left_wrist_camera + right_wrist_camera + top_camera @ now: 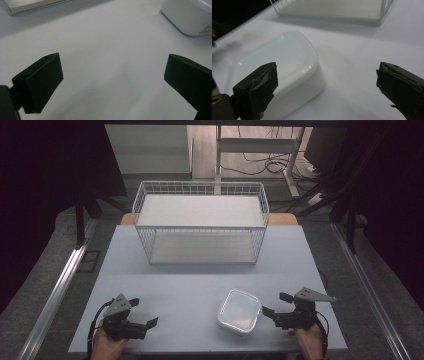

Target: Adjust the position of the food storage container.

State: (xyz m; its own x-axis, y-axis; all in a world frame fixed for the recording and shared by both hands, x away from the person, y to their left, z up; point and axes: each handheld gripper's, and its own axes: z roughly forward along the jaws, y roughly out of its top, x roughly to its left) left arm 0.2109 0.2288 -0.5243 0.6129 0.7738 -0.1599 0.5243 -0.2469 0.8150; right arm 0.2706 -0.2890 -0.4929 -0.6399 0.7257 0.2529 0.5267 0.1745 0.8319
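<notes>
1. Right claw [276,306] gapes wide, holding nothing; the box [239,311] sits on the table's [200,280] near edge just beside it.
2. Left claw [145,312] is equally wide and empty, well apart from the box.
3. Best square the right jaws across the box's side before closing; the rounded lid could slip.
4. Lift level toward the basket [200,222].

Box [239,311]: white plastic, glossy, smooth lid catching highlights, at 5 o'clock on the table [190,285], whose top is matt, smooth, pale grey. Basket [200,221] at 12 o'clock: thin white-coated metal wire with smooth matt white shelves. Right gripper [325,83] pads look matt black and scuffed; left gripper [112,82] pads matt black, smooth.
</notes>
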